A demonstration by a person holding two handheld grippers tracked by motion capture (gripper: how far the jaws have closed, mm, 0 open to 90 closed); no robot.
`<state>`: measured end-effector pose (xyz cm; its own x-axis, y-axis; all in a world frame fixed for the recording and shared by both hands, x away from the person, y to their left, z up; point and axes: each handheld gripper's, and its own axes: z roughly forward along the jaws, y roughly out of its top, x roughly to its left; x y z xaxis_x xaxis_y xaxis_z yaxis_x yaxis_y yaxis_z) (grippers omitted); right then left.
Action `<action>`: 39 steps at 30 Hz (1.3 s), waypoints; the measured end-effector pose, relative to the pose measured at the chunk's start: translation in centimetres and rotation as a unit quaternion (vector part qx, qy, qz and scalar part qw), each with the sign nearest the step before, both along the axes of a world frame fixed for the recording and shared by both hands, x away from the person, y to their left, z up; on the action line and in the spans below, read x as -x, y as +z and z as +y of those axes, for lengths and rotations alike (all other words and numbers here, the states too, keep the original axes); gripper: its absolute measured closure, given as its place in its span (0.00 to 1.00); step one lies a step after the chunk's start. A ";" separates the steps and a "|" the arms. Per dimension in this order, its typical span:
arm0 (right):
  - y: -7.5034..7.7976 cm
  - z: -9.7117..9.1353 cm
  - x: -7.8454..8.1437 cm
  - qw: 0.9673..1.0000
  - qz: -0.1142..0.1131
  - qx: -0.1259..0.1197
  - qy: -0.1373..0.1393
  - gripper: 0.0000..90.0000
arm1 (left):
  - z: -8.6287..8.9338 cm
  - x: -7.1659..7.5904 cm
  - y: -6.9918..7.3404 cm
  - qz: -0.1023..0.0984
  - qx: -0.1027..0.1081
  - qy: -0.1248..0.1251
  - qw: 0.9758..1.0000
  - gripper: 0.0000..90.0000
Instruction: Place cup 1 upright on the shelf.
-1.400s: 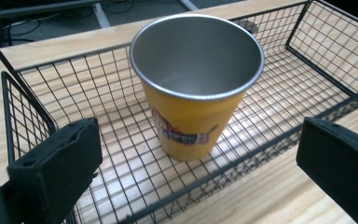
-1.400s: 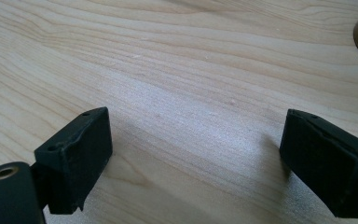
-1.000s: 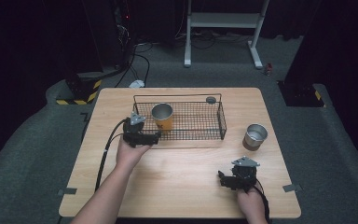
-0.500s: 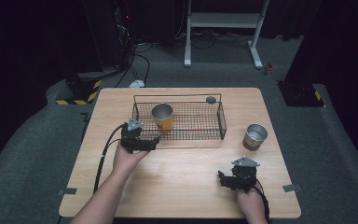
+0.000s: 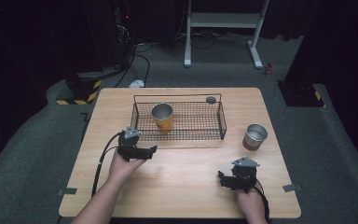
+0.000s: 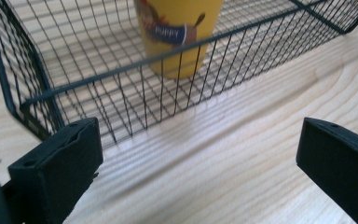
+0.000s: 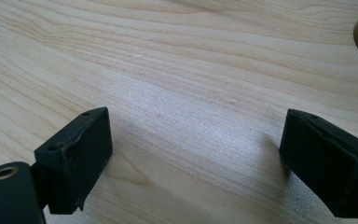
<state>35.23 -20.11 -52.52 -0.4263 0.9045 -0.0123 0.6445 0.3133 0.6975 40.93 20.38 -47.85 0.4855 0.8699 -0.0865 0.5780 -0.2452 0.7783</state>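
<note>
A black wire basket [image 5: 177, 136] stands at the back middle of the wooden table [image 5: 182, 196]. A yellow printed cup [image 5: 162, 116] stands upright in its left part. My left gripper [image 5: 150, 151] hovers just in front of the basket's near left corner. Its jaws have just been opening and stand open, with nothing between them. In the left gripper view the left gripper [image 6: 198, 149] looks through the basket mesh [image 6: 121, 88] at the yellow cup [image 6: 182, 32]. My right gripper [image 5: 221, 179] is low near the table's front right, open over bare wood; its jaws [image 7: 196, 154] hold nothing.
A shiny metal cup [image 5: 254, 136] stands on the table to the right of the basket. A small dark round thing [image 5: 210, 99] sits at the basket's back right corner. Dark floor, cables and a white stand lie beyond the table.
My left gripper has drawn back from the basket toward the near edge and sunk a little, and its jaws stand wider. The right gripper has kept still.
</note>
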 end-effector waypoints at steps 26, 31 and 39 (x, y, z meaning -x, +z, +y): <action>0.0 0.0 0.0 1.000 -0.001 0.001 0.000 0.10 | 4.1 4.1 -4.8 0.046 -0.059 0.004 0.997 0.00; 0.0 0.0 0.0 1.000 -0.001 0.001 0.000 0.10 | 4.5 4.7 -4.9 0.039 -0.074 0.001 0.997 0.00; 0.0 0.0 0.0 1.000 -0.001 0.001 0.000 0.10 | 5.6 6.1 -5.2 0.027 -0.068 0.001 0.997 0.01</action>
<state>35.21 -20.10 -52.51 -0.4268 0.9043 -0.0143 0.6435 0.3147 0.6978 34.78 25.95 -53.00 0.4817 0.8763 0.0064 0.6183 -0.3451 0.7062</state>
